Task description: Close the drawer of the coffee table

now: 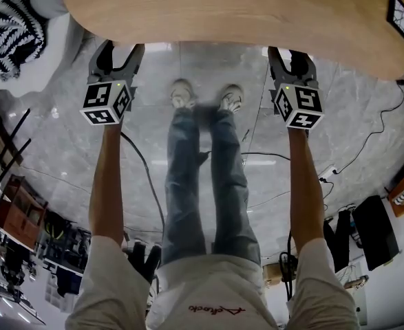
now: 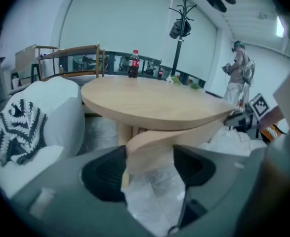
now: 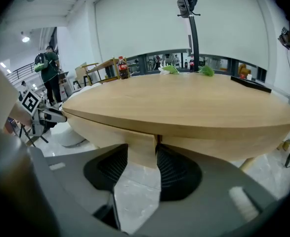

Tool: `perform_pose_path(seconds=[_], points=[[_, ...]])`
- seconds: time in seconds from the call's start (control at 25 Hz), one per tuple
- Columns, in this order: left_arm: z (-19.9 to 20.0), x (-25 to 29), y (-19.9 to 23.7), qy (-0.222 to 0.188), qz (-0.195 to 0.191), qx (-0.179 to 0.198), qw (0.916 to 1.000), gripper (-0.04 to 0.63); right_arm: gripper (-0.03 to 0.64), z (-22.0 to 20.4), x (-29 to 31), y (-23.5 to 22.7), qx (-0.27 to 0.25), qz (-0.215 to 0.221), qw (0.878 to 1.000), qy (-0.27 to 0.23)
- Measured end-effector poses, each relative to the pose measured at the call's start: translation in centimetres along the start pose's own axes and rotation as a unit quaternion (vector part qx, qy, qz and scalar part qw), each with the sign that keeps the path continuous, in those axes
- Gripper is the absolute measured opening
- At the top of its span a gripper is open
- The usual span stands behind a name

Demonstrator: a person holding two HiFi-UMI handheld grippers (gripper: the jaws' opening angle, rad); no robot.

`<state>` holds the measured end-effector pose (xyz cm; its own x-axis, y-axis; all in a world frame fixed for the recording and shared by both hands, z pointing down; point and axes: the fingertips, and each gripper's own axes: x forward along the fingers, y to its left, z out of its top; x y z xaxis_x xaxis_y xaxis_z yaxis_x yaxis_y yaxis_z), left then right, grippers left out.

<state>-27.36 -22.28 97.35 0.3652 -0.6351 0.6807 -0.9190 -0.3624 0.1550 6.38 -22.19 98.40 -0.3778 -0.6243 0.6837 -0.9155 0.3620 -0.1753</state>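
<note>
Under the near rim of the wooden desk [image 1: 243, 12], the drawer [image 3: 142, 149] sits partly out, its curved front panel jutting from beneath the top. The right tongs [image 1: 291, 55] stand fairly wide, both pads pressed on that panel's lower lip; the left tongs [image 1: 120, 50] appear clamped the same way on the drawer's other end. The panel looks stiff, light and smooth, so it will likely glide yet could slip or skew. Holding both ends and pushing evenly seems the best bet.
</note>
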Motion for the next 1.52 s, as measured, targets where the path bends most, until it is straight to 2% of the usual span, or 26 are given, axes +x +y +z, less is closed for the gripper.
perform_pose_path(seconds=[0.28,0.56,0.88,1.0,1.12,1.32,1.4,1.52], points=[[1.1,1.2,0.7,-0.012,-0.001,0.002,0.9999,0.295,0.192,0.9,1.2,-0.7,0.021,-0.003,1.0,-0.023],[1.3,1.6,0.9,-0.013,-0.007,0.002,0.9999,0.295,0.189,1.0,1.4,-0.9,0.043,-0.026,0.998,-0.036],[1.0,0.3,0.9,-0.026,0.003,-0.009,0.9996,0.29,0.186,0.1,0.7,-0.2,0.033,-0.032,0.999,-0.016],[-0.1,-0.8,0.4,-0.017,0.0,-0.007,0.9998,0.279,0.153,-0.6,-0.4,0.7,0.025,-0.028,0.999,-0.008],[-0.9,-2.1,-0.6,-0.016,-0.006,-0.008,0.9998,0.244,0.105,-1.6,-1.5,1.9,0.023,-0.02,1.0,-0.001],[-1.7,-4.3,-3.1,-0.021,-0.024,0.003,0.9995,0.124,0.017,-2.8,-3.7,4.1,0.024,-0.009,1.0,0.006],[-1.7,-5.5,-3.9,-0.026,-0.026,0.003,0.9993,0.063,0.006,-2.9,-4.8,5.1,0.026,-0.001,1.0,0.005],[-1.3,-7.1,-5.2,-0.035,-0.033,0.0,0.9989,0.005,0.005,-2.3,-6.6,6.2,0.026,0.008,1.0,-0.002]])
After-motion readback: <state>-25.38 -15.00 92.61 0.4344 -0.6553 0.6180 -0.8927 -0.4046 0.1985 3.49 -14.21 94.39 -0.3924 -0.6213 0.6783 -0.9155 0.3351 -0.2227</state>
